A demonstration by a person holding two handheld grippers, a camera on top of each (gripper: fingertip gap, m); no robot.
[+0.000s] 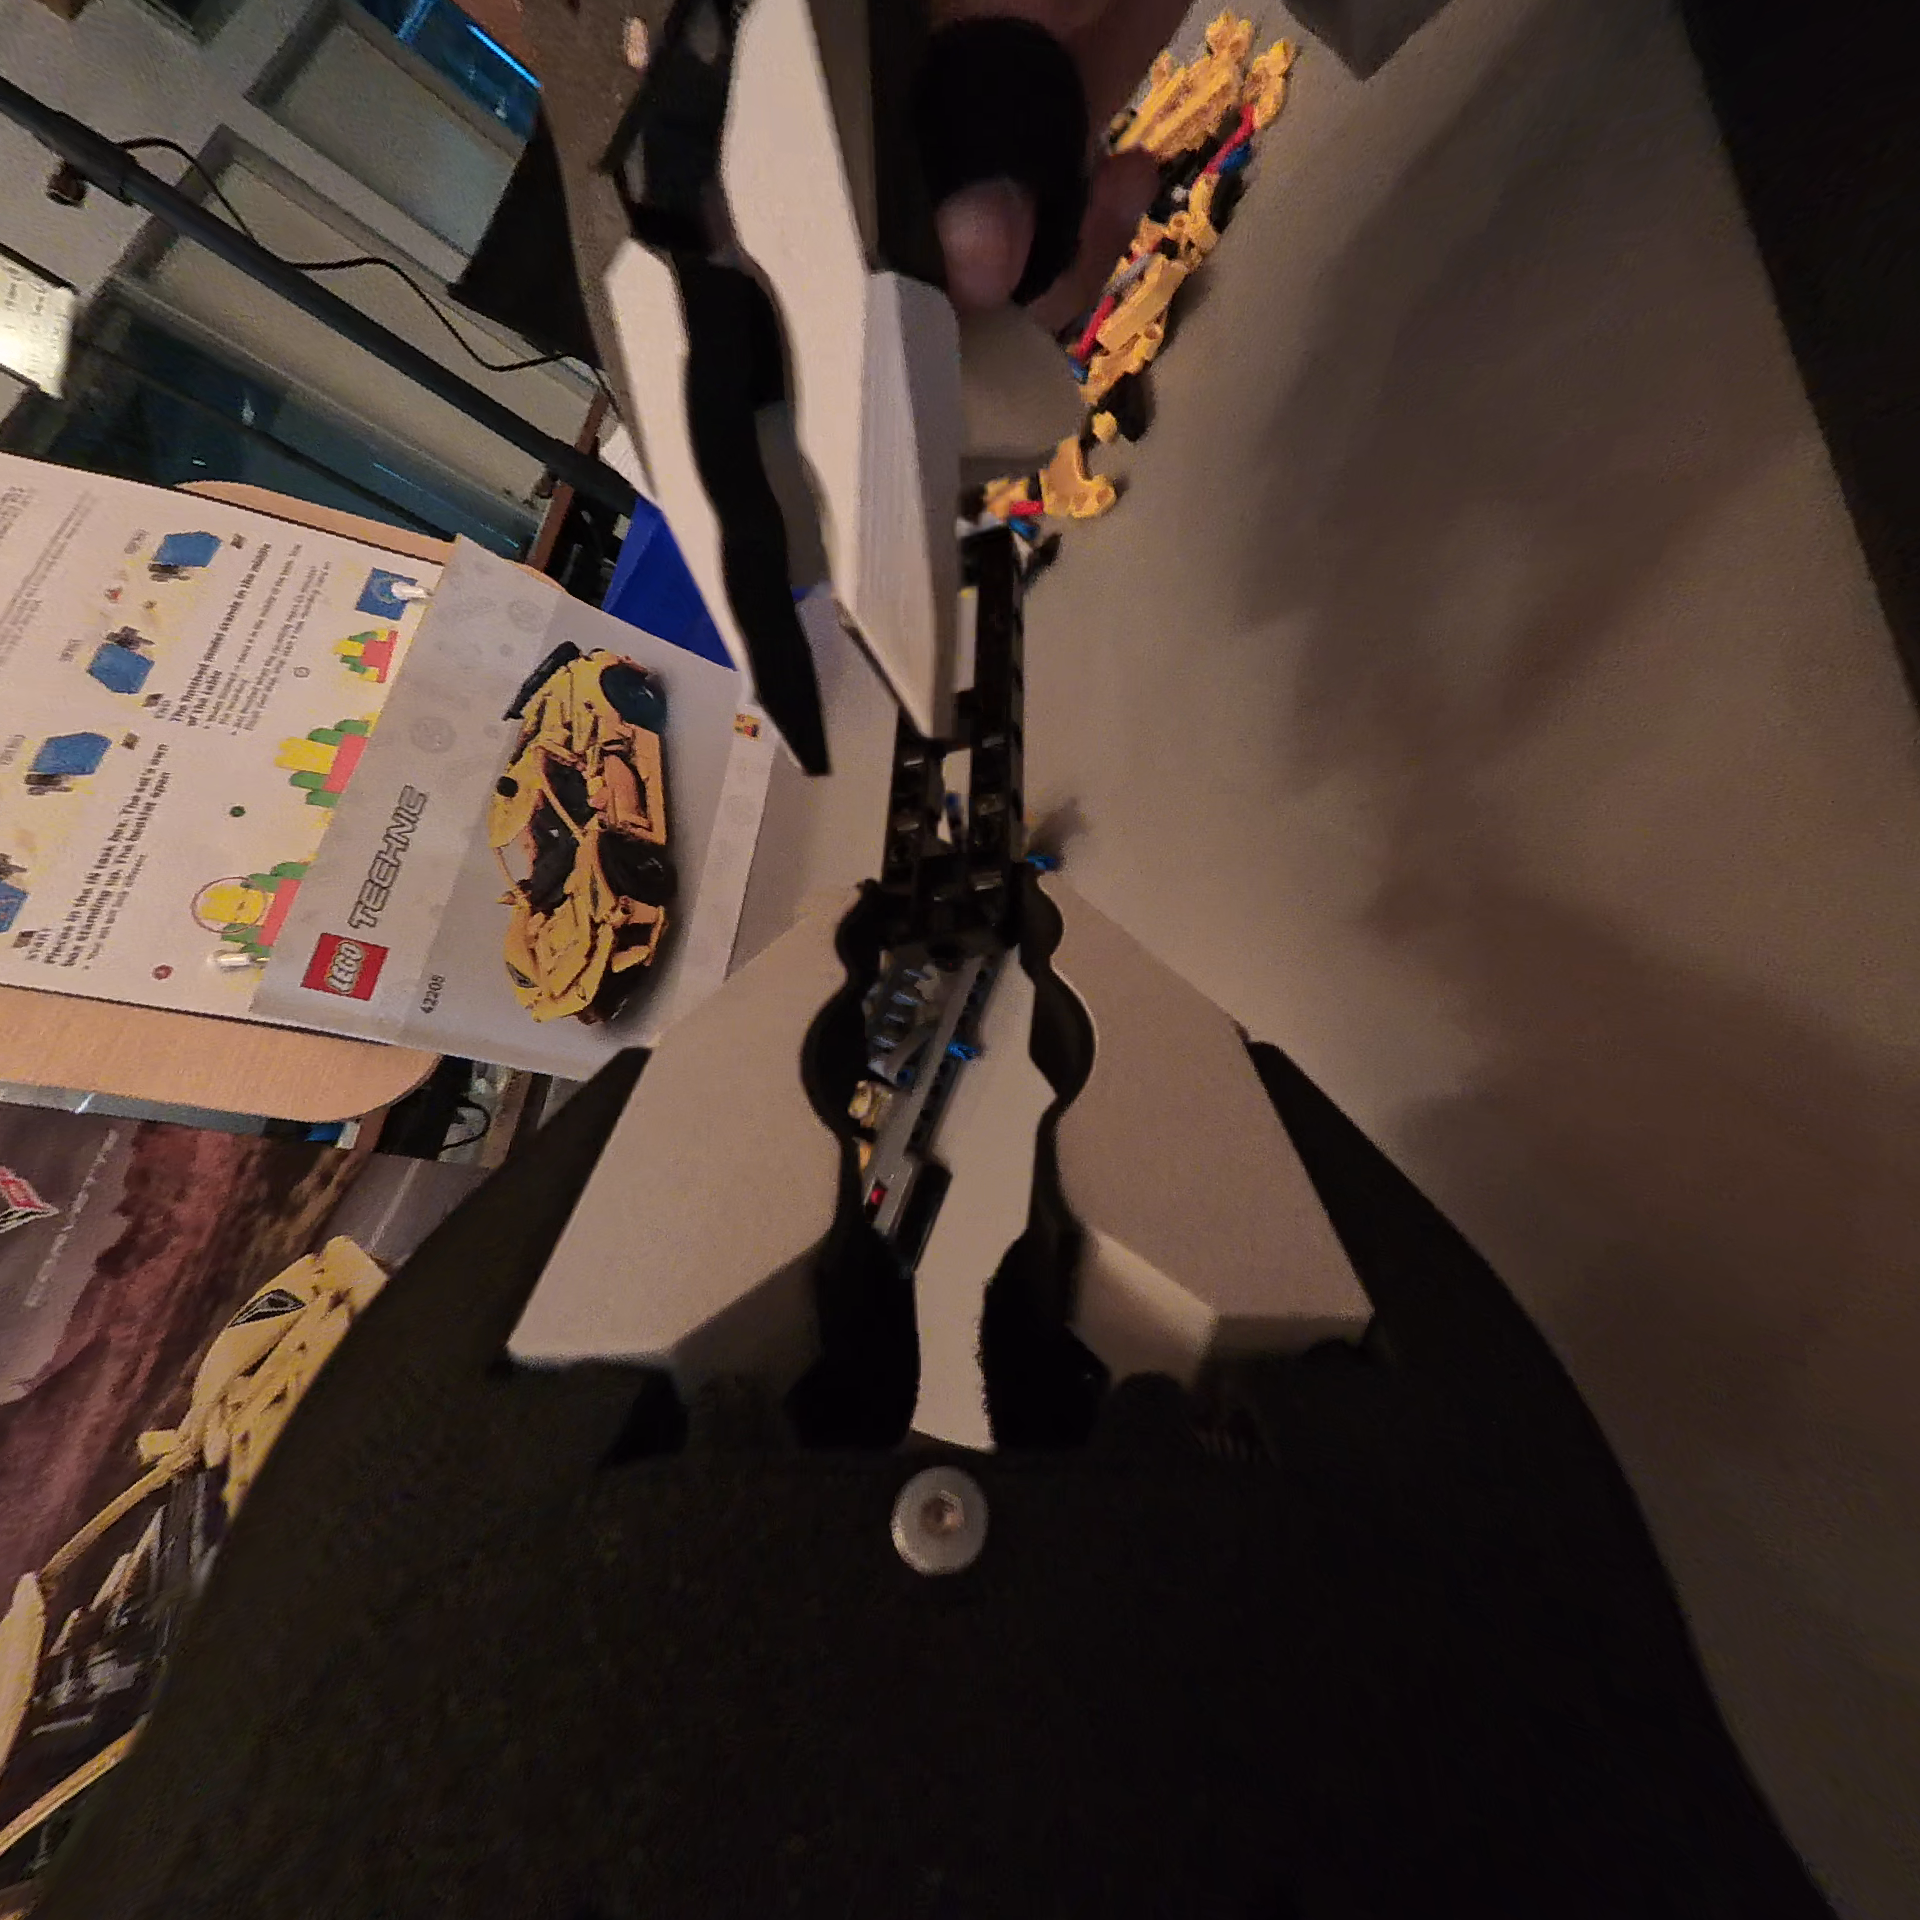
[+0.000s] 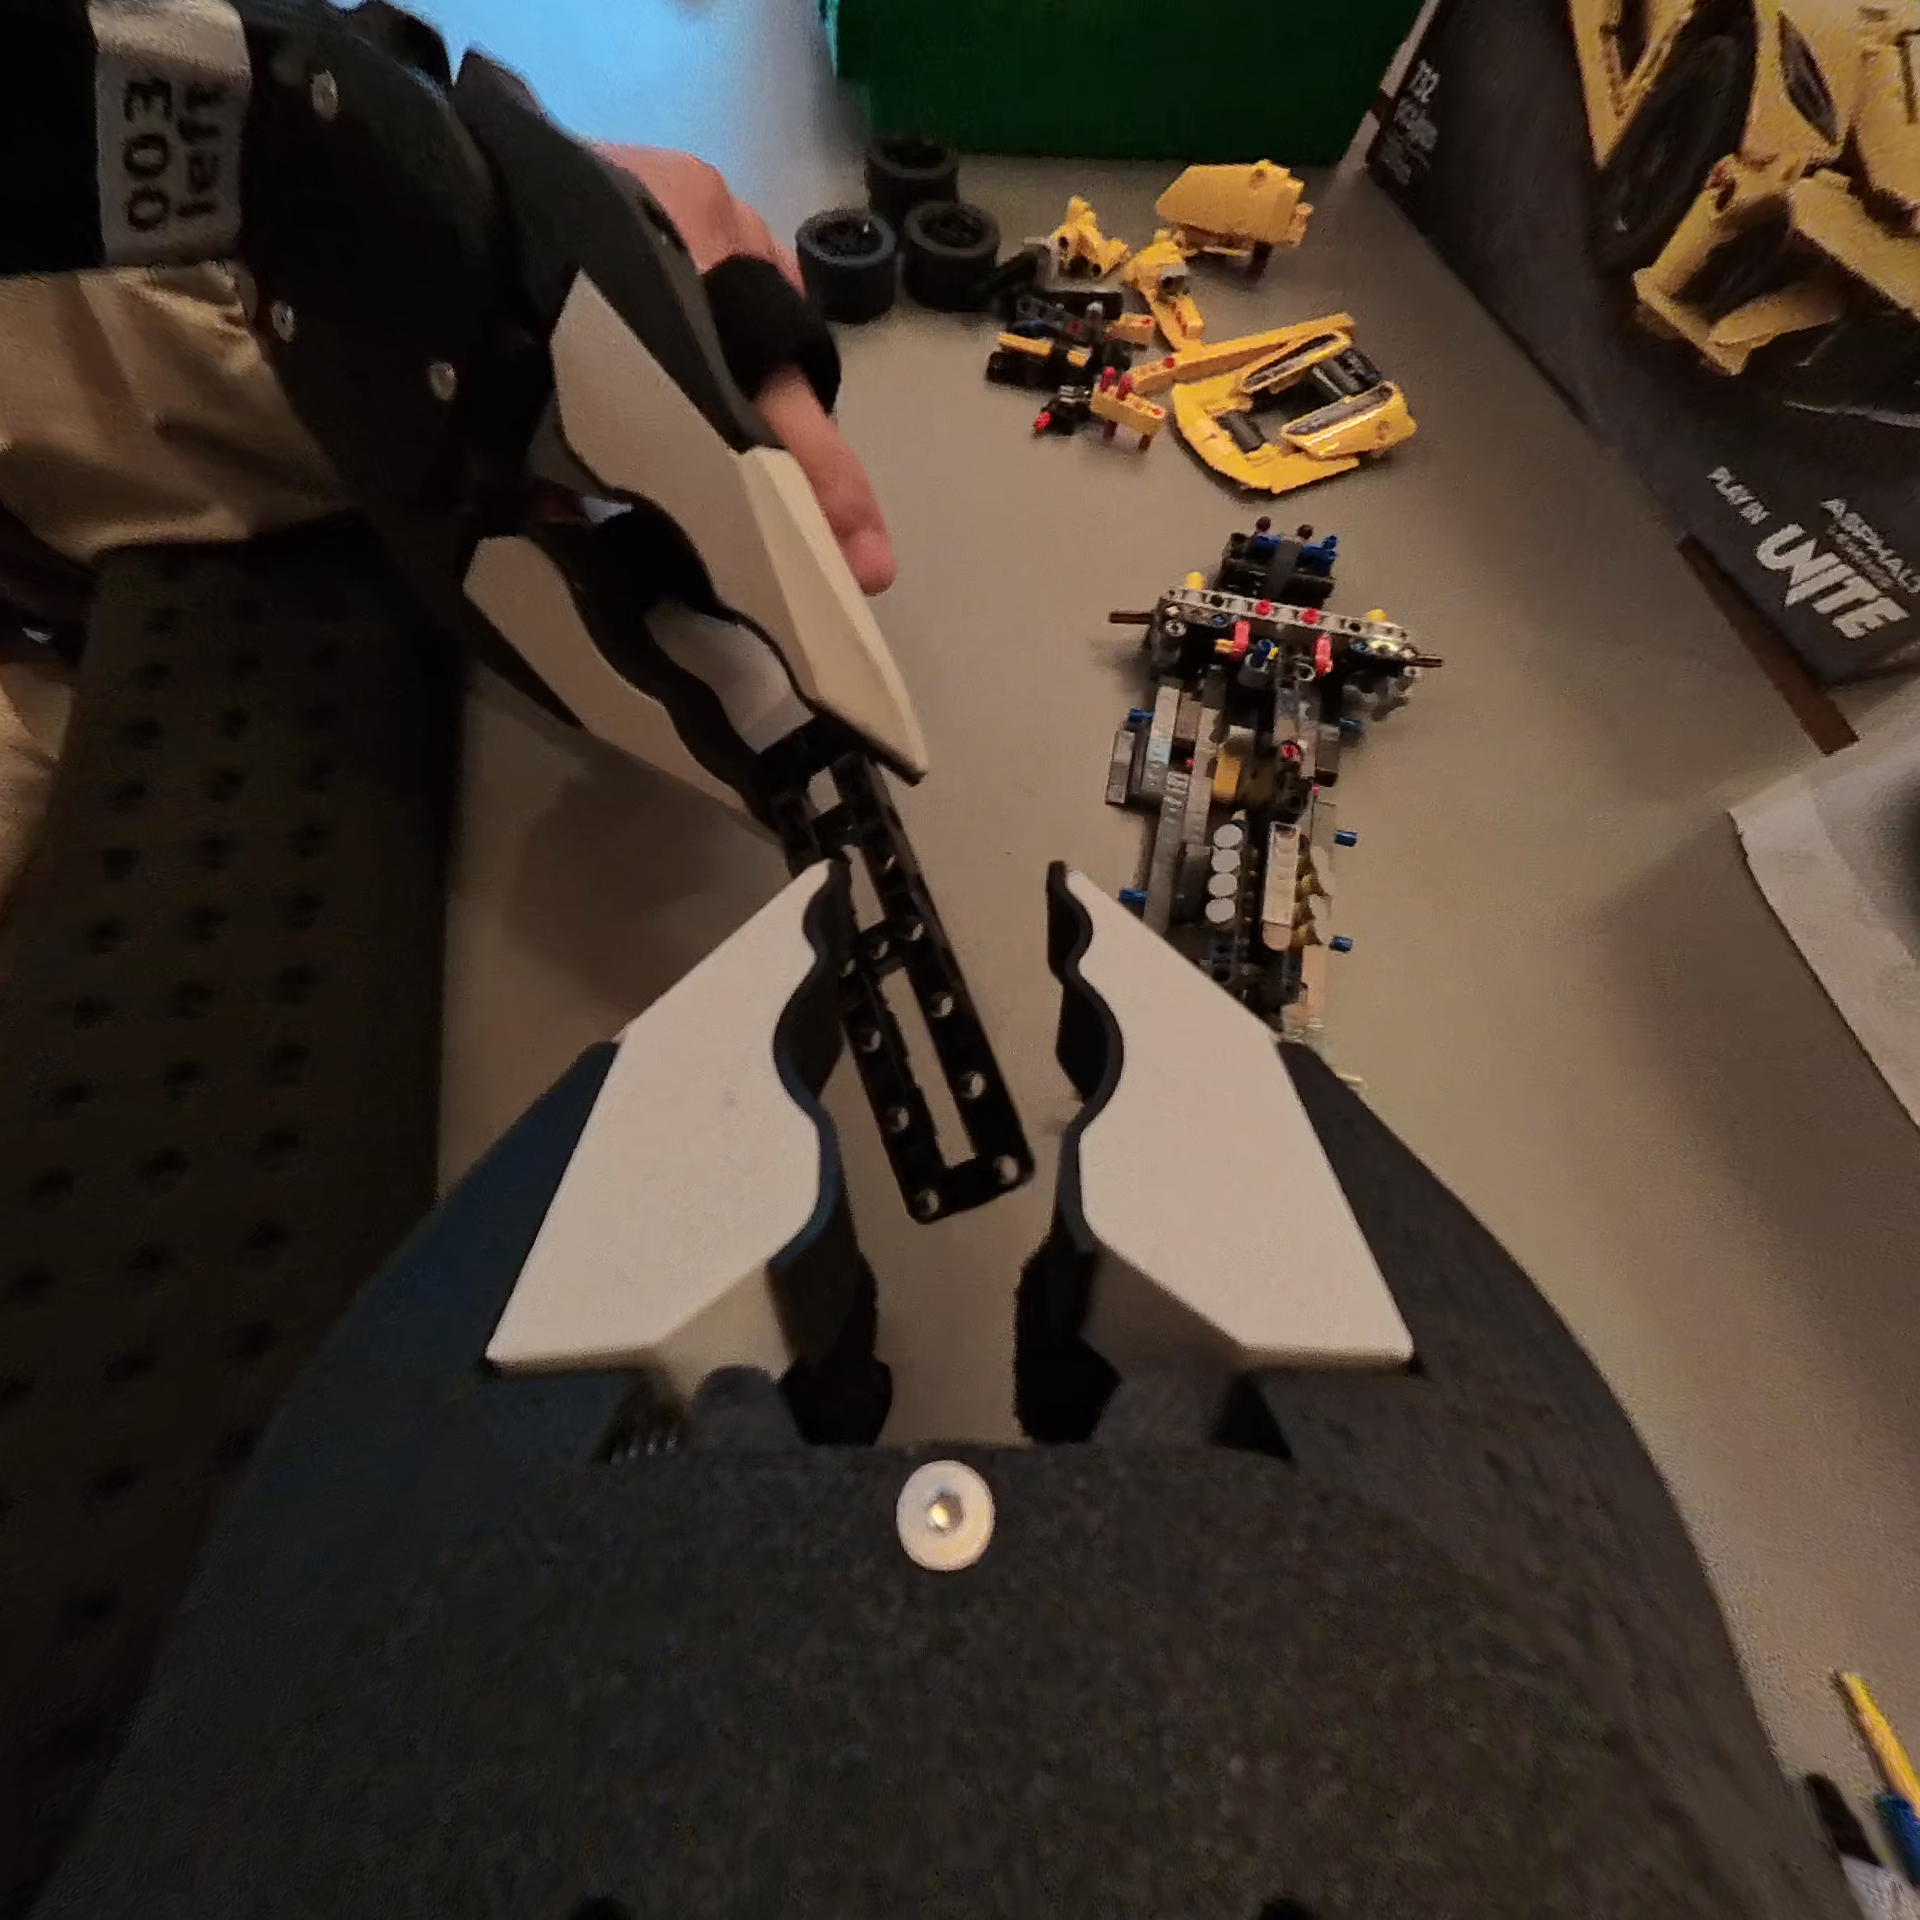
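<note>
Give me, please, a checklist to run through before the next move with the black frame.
1. Left tongs clamped on the end of the black frame: ok.
2. Right tongs open, with the frame's free end between the jaws: ok.
3. Frame centred in the right tongs: not ok; it sits close against one finger, with a wide gap to the other.
4. Chassis out of the way: ok; it lies on the table, beside the right tongs.
5. How far the frame reaches into the left tongs: cannot tell; the fingers hide it.
</note>
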